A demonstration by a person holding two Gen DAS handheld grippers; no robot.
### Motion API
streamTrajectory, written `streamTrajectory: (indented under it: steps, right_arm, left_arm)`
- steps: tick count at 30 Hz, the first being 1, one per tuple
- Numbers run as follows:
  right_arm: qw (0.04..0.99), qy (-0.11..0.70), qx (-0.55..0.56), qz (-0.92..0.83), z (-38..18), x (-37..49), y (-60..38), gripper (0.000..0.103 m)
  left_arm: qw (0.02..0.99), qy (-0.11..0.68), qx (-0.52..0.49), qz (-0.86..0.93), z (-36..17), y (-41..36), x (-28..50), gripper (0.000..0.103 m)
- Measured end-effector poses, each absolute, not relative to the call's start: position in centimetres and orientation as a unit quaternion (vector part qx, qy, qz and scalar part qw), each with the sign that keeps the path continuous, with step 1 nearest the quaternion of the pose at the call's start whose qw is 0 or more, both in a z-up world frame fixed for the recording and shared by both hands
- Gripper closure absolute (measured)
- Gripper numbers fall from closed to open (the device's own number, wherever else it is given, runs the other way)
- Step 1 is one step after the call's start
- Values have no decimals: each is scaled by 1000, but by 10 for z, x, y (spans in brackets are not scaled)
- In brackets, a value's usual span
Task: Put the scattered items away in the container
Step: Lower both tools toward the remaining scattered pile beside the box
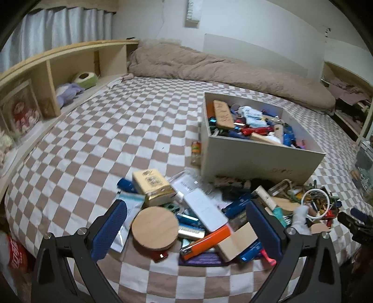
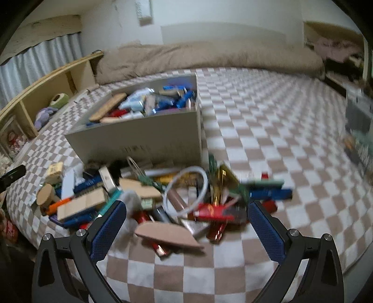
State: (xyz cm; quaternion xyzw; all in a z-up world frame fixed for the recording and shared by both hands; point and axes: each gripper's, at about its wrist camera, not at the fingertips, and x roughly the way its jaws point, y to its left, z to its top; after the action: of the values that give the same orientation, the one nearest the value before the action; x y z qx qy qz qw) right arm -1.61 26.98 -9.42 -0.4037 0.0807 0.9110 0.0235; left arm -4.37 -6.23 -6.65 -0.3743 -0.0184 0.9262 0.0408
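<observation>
Checkered bed [image 1: 98, 130] | box [image 1: 256, 160] part-filled | left hand-held gripper [image 1: 186, 229] released | right hand-held gripper [image 2: 186, 227] released

You are looking across a bed [image 1: 98, 139] covered in a brown-and-white checked sheet. A beige duvet [image 1: 209, 67] lies bunched along its far edge against a plain white wall [image 1: 256, 21]. On the left runs a low wooden shelf unit [image 1: 70, 60] with open cubbies, and pale curtains [image 1: 58, 25] hang behind it.
</observation>
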Motion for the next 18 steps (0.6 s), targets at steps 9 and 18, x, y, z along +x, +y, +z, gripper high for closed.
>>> streamTrajectory:
  steps: [9,18]
  right_arm:
    - [47,109,-414,903,-120,-3,271,0]
    - [57,104,-421,899,-132,-7,260,0]
  left_arm:
    - [-16,-52,-394,917,-86,-97,-41,0]
    - [-36,-48,-409,910,-106,-112,-44,0]
